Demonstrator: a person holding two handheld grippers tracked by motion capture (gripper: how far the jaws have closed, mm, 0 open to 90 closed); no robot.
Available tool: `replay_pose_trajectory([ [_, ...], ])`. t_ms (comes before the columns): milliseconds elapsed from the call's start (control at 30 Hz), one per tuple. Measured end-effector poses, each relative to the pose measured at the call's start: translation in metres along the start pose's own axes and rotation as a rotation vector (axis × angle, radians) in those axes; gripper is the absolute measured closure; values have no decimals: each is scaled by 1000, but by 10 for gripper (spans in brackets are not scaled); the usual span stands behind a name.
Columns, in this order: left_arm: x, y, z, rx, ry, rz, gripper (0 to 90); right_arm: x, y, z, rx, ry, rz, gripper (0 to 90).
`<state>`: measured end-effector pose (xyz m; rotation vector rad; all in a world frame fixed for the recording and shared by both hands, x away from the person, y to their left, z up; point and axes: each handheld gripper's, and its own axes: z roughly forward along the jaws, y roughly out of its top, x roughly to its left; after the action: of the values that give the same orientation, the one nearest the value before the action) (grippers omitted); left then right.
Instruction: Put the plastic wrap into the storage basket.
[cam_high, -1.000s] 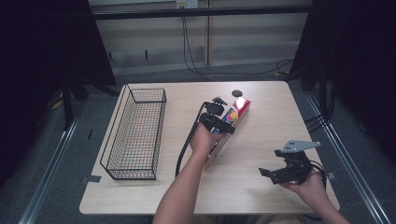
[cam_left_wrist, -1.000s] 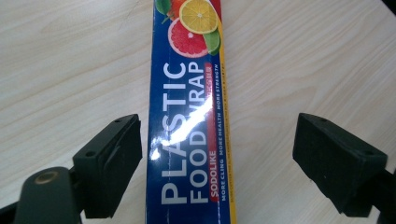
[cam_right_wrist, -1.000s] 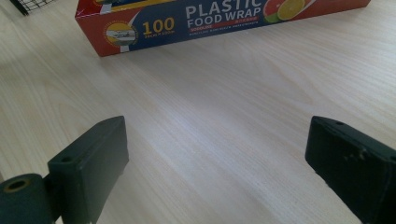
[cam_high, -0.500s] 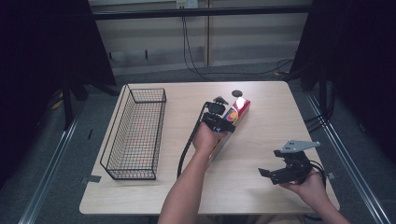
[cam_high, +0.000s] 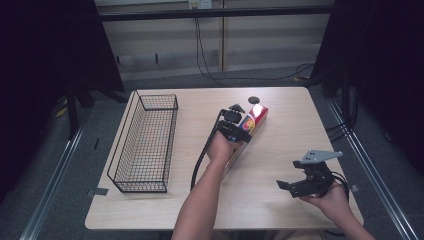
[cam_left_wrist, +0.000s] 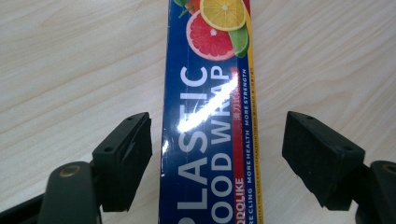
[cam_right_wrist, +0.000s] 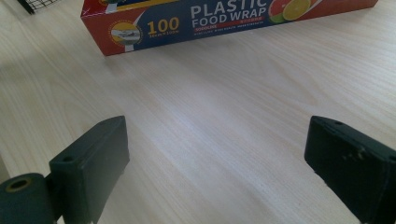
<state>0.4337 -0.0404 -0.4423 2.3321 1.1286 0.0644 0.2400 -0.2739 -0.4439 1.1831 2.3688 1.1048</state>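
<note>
Plastic wrap box lies flat near the middle of the wooden table, a long carton in blue, red and yellow with citrus slices printed at its far end and white lettering along its length. Left of it stands a black wire basket, well apart. The left gripper sits directly over the box; its jaws have just been closing and now straddle it, one pad almost at the box's edge, the other clear of it, so nothing is clamped. Well to the right, the right gripper hovers released, jaws spread wide above bare wood.
</note>
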Motion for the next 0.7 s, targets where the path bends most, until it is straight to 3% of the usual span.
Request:
replay_pose_trajectory([
  [333, 3, 0, 4, 0, 2, -28, 283, 0, 1, 0, -3, 8, 12, 64],
  [433, 4, 1, 6, 3, 16, -22, 285, 0, 1, 0, -1, 6, 2, 64],
  [700, 3, 2, 10, 19, 6, -20, 311, 0, 1, -1, -9, 2, -3, 64],
])
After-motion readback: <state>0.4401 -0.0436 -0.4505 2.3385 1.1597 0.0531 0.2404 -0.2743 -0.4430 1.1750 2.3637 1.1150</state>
